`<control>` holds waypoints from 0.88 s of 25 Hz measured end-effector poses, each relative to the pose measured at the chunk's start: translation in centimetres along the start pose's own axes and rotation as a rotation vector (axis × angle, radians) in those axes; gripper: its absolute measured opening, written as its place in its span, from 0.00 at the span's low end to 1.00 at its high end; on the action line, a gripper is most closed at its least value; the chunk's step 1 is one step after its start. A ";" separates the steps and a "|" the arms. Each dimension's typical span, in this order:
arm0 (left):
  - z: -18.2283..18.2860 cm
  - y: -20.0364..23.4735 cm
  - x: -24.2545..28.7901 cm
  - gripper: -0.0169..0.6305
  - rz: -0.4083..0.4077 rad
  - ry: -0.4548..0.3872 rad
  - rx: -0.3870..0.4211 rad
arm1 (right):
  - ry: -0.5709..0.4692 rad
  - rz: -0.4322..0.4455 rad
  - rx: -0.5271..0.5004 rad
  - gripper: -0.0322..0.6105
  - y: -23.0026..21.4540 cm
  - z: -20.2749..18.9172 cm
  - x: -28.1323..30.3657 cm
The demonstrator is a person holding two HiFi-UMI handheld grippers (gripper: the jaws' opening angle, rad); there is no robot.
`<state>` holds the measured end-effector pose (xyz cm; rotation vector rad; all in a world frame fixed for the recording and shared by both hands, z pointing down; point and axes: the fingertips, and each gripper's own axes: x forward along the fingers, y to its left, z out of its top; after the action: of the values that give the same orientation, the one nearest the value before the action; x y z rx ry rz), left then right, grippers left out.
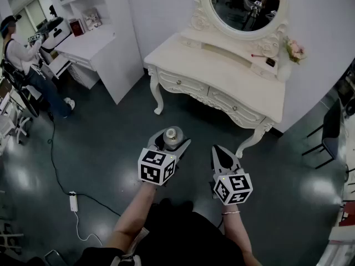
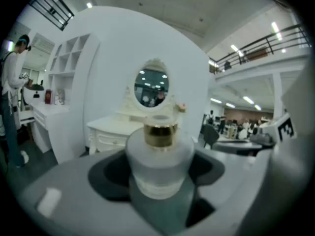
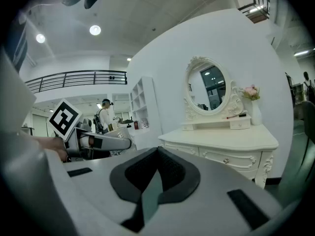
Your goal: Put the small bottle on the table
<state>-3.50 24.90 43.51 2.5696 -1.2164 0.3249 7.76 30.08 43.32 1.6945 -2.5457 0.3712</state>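
- Left gripper: jaws wide, clamped on small bottle.
- Bottle: frosted body, gold collar, upright between pads. Held in air over dark floor, on near side of dressing table, apart from it. Not yet on tabletop.
- Right gripper: just right of left one, jaws together, nothing between.
- Oval mirror: at far edge of table.
- Pink flowers: far right corner.
- White desk with shelves: far left, person beside it.
- Power strip: on floor, near left.
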 end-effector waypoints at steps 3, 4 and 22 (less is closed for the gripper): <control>-0.4 -0.4 -0.3 0.55 0.004 0.003 0.002 | -0.008 0.007 0.004 0.05 0.1 -0.2 -0.5; -0.6 -0.5 -0.4 0.55 0.005 0.004 0.001 | -0.007 0.010 0.006 0.05 0.2 -0.3 -0.7; -1.1 -0.7 -0.8 0.55 0.044 0.019 0.021 | 0.014 0.041 0.010 0.06 0.7 -0.9 -1.3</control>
<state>-3.55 26.29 44.17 2.5551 -1.2705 0.3722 7.53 31.72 43.87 1.6391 -2.5765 0.3973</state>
